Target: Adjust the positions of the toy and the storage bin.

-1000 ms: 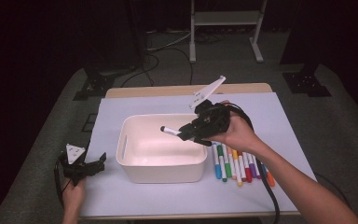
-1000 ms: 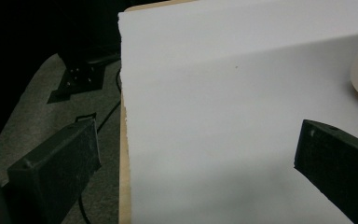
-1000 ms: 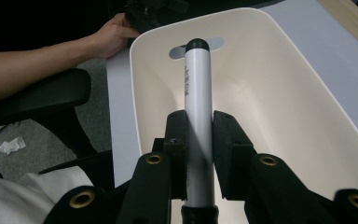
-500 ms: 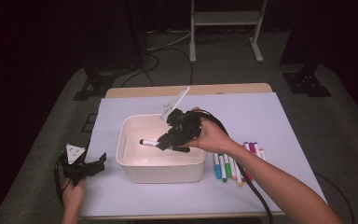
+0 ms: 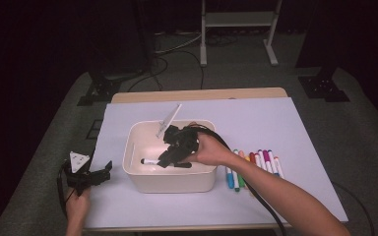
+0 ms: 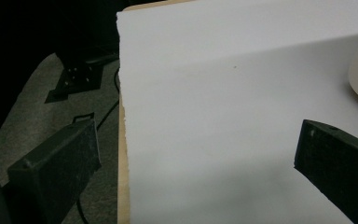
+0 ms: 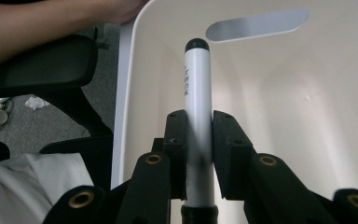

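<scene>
Your right gripper (image 5: pixel 163 160) is reached forward and low, arm extended, jaws clamped on a white cylindrical marker with black end cap (image 7: pixel 197 112). Your left gripper (image 5: pixel 101 174) sits at the near-left, jaws spread wide, nothing between them.

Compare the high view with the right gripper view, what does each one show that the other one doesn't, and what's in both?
High view alone: the row of coloured markers on the white sheet right of the bin, the left gripper open at the table's left edge, and the stand on the floor beyond. Right gripper view alone: the slot handle cut in the bin wall, seen from inside, and the print on the marker's barrel. Both: the white bin, and the right gripper clamped on a black-capped white marker inside it.
</scene>
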A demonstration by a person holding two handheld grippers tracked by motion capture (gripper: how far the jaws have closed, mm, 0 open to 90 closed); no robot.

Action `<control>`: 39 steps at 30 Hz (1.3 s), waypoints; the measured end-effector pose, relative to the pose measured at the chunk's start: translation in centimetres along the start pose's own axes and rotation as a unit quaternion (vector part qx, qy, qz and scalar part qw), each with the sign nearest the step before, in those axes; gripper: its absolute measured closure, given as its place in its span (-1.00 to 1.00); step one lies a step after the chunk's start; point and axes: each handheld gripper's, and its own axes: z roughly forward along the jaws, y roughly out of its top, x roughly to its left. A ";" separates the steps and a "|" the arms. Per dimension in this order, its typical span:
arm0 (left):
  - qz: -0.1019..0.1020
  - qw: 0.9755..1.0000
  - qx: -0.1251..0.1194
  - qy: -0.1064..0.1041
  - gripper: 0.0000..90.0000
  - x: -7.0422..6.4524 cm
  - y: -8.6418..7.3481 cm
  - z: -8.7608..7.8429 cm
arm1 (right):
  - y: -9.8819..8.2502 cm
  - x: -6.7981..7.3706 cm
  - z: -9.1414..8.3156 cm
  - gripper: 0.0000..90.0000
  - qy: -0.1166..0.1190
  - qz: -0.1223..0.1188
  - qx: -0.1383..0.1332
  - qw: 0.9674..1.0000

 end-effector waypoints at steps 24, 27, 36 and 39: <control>-0.002 1.000 0.001 -0.001 -1.00 0.1 0.0 0.0 | -0.3 -0.5 4.1 0.68 0.012 0.006 0.066 0.998; -0.002 1.000 0.000 -0.001 -1.00 0.1 0.0 0.0 | -0.4 -0.5 4.3 0.68 0.010 0.007 0.073 0.997; -0.003 1.000 0.001 -0.002 -1.00 0.1 0.0 0.0 | -0.3 -0.5 2.9 0.48 -0.002 0.015 0.059 0.998; -0.001 1.000 0.003 -0.002 -1.00 0.1 0.0 -0.1 | -0.6 -0.3 1.4 0.44 -0.008 0.018 0.040 0.999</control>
